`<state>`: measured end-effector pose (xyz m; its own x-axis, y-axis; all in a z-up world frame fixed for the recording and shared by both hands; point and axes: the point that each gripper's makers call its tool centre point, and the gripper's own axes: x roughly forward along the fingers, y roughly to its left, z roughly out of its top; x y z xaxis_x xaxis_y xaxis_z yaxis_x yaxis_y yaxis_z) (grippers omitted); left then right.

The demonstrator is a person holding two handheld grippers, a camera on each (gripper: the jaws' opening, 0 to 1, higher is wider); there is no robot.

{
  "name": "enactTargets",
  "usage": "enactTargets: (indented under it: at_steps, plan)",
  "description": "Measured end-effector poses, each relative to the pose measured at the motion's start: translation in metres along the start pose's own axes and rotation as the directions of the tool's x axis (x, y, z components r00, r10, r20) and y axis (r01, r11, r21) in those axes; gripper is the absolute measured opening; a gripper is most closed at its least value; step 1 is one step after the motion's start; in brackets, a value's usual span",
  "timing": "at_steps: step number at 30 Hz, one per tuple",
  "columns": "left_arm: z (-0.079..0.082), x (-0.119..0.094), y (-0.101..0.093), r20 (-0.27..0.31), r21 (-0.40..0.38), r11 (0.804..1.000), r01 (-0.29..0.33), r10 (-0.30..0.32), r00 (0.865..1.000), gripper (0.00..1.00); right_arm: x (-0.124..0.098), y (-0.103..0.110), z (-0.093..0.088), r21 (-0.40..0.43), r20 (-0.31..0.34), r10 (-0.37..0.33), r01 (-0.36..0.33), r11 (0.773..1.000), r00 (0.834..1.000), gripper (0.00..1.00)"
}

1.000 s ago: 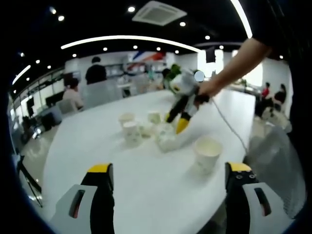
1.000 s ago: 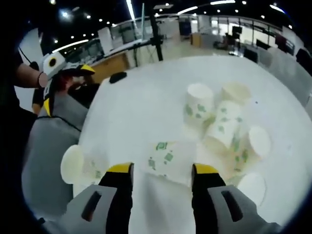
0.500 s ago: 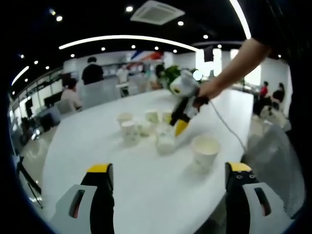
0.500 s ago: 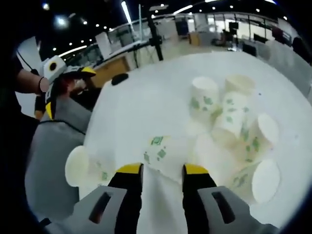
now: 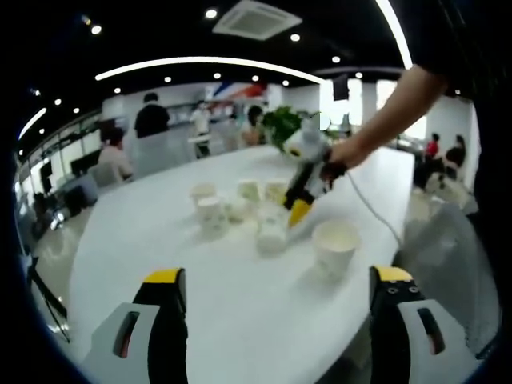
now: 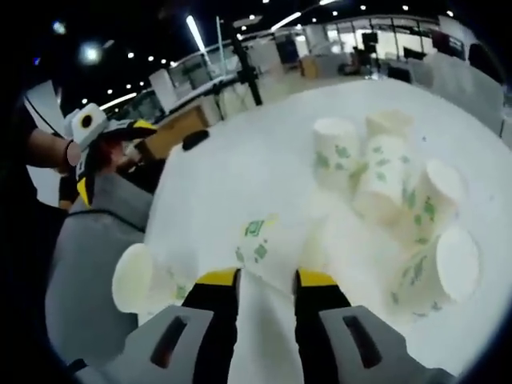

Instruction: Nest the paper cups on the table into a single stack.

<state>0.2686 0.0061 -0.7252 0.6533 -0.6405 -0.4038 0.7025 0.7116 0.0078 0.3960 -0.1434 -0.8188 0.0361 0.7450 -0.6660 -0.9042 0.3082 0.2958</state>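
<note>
White and smooth, the table [image 6: 240, 160] is lying under ceiling lights in an open office, with seated people far behind. Nearest in the right gripper view, the right gripper [image 6: 266, 280] is pinching the lying cup [image 6: 268, 244], a white paper cone printed with green leaves, between its yellow-tipped jaws, which are drawn close on the thin wall. Just to that view's left, an upright cup [image 6: 134, 278] is showing its pale open mouth near the table edge. Farther along, a loose cluster of cups [image 6: 392, 192] is lying, some upright and some tipped, touching one another. In the left gripper view, the left gripper [image 5: 272, 284] is hovering with its jaws spread wide and holding nothing, well apart from the cups. Judging by this, the first pick is in hand and no stack exists yet; the next move is probably calling for lifting the pinched cup, turning it mouth-up, and dropping it into another cup, gently, since paper walls are crushing easily.
</note>
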Motion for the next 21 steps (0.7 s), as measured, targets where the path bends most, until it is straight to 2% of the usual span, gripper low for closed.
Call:
enactTargets:
  at_steps: [8, 21]
  plan:
    - [0.0002, 0.0010, 0.0004, 0.000, -0.003, 1.000, -0.001, 0.001, 1.000, 0.95, -0.0044, 0.0017, -0.0018, 0.070, 0.042, 0.011, -0.014, 0.997, 0.999, 0.17]
    - [-0.0025, 0.0003, -0.0006, -0.002, -0.003, 1.000, -0.002, 0.002, 1.000, 0.95, -0.0031, 0.0096, -0.0069, 0.075, 0.059, 0.038, -0.042, 0.996, 0.998, 0.10]
